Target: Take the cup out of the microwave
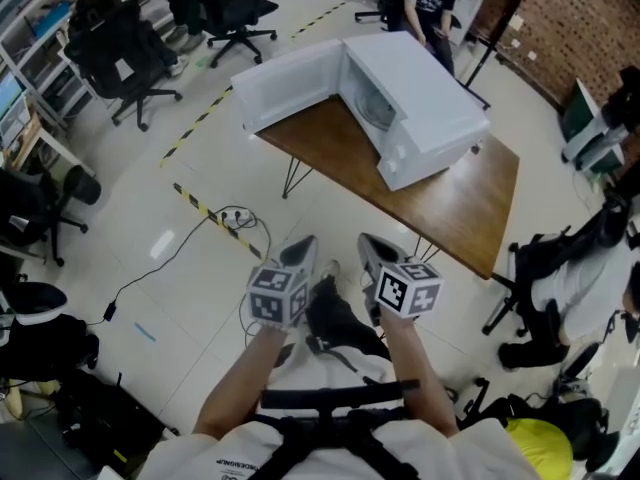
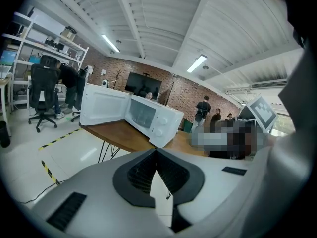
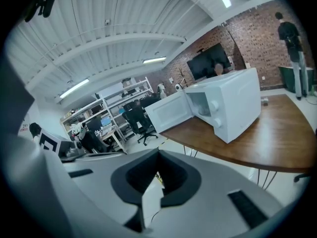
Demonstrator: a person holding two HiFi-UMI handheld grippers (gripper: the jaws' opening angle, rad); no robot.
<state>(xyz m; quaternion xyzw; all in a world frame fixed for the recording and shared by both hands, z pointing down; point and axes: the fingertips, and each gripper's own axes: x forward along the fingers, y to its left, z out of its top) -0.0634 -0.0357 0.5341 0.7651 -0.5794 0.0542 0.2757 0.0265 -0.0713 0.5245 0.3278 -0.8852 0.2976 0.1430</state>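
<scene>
A white microwave (image 1: 415, 118) stands on a wooden table (image 1: 455, 203) with its door (image 1: 290, 86) swung wide open to the left. Its cavity (image 1: 375, 106) faces me, and I cannot make out a cup inside. Both grippers hang over the floor short of the table's near edge. The left gripper (image 1: 303, 245) and the right gripper (image 1: 367, 245) sit side by side, each shut on nothing. In the left gripper view the jaws (image 2: 156, 150) meet below the microwave (image 2: 151, 118). In the right gripper view the jaws (image 3: 158, 153) meet too, with the microwave (image 3: 230, 103) ahead at right.
Office chairs (image 1: 130, 63) and people fill the far left. A cable and power strip (image 1: 235, 220) lie on the floor by yellow-black tape (image 1: 200, 208). A seated person (image 1: 570, 268) is right of the table. Shelving (image 3: 106, 115) lines the wall.
</scene>
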